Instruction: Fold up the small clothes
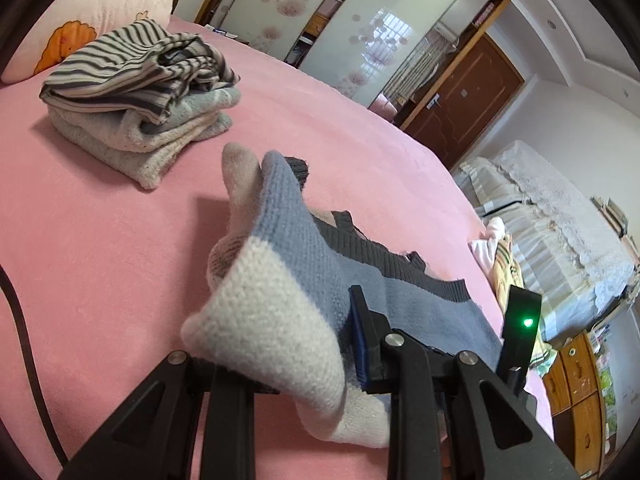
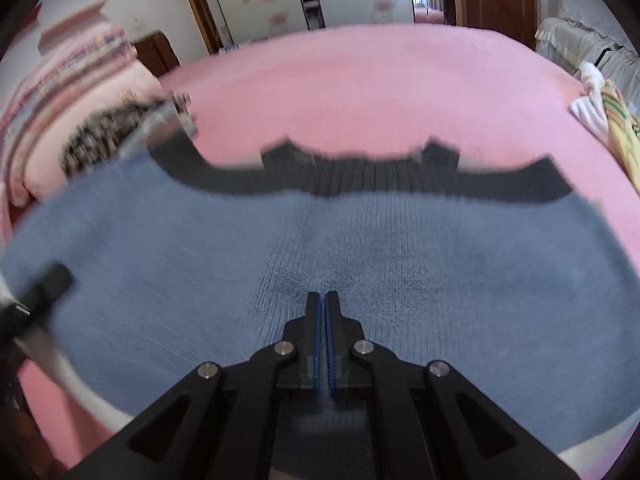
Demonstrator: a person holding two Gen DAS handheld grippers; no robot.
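Holding a raised fold of the small knitted sweater (image 1: 280,280), the left claw (image 1: 288,364) is clamped on the white hem end, with cloth draped over one finger so the grip is partly hidden; the right claw (image 2: 324,312) has its blue pads pressed together over the blue middle of the same sweater (image 2: 320,240), though I cannot tell for sure whether any knit is pinched between them; the garment lies spread on the pink bed (image 1: 100,240), dark collar band away from the right camera. Slipping is the chief risk: the loose knit may slide out of the left claw if it is pulled quickly, dropping the fold crooked; the right claw, if it presses or drags, could bunch the blue panel and skew the edges; the lifted sleeve end could flop back unevenly; the stack of folded clothes (image 1: 136,92) sits near enough on the bed to be knocked by a wide sweep.
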